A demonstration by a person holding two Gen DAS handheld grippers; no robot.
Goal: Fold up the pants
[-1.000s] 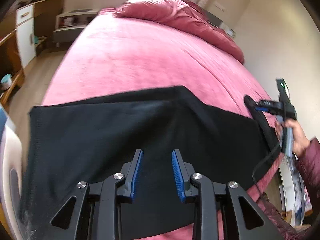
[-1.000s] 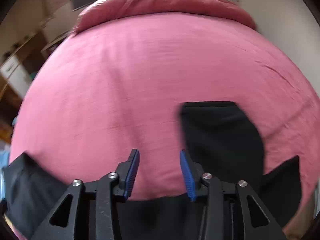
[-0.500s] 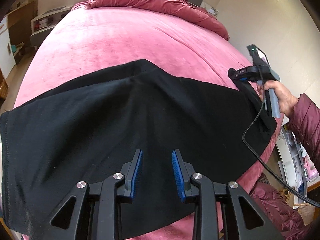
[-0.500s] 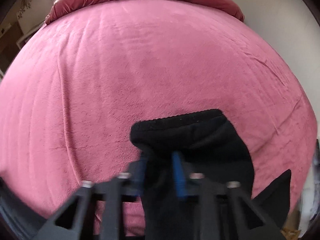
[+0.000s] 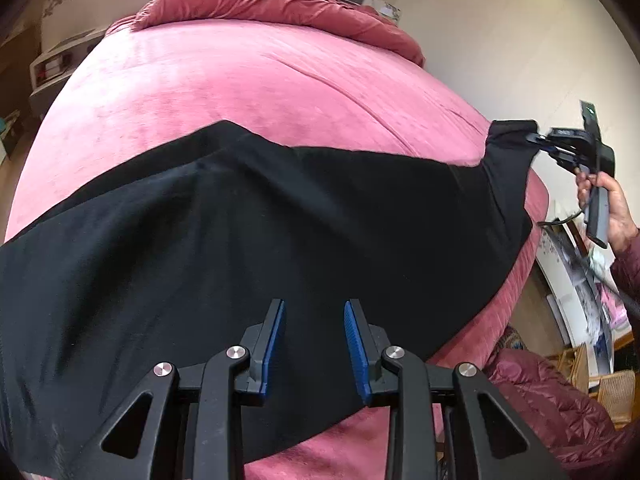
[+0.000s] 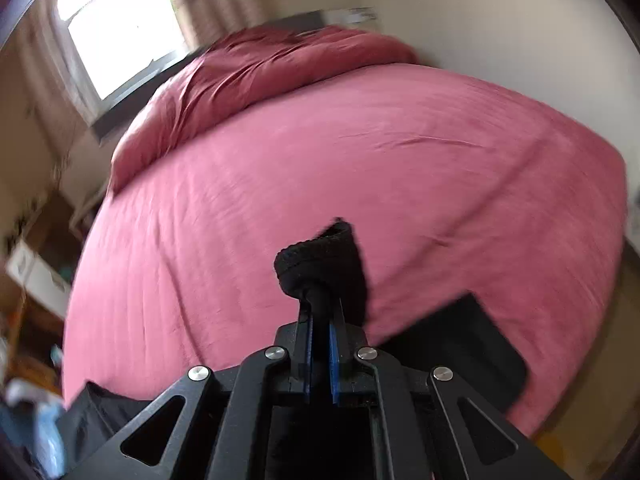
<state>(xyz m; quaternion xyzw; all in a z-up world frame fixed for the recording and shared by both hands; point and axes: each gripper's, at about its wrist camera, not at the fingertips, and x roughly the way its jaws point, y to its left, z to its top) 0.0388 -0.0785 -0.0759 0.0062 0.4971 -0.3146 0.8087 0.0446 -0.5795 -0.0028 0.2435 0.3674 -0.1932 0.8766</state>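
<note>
Black pants (image 5: 280, 232) lie spread across the near part of a pink bed (image 5: 248, 80). My left gripper (image 5: 314, 344) is open and empty, hovering just above the pants near the bed's front edge. My right gripper (image 6: 320, 320) is shut on a bunched ribbed end of the pants (image 6: 320, 256) and holds it lifted off the bed. In the left wrist view the right gripper (image 5: 540, 140) shows at the far right, pulling that end of the pants up.
A rumpled dark pink duvet (image 5: 272, 4) lies at the head of the bed. A window (image 6: 120, 36) is behind it. Low shelves (image 5: 48, 72) stand to the left. A wall runs along the right side, with clutter (image 5: 592, 304) on the floor.
My right gripper closed on the end of the pants and lifted it off the bed. The left gripper stayed open and shifted over the pants.
</note>
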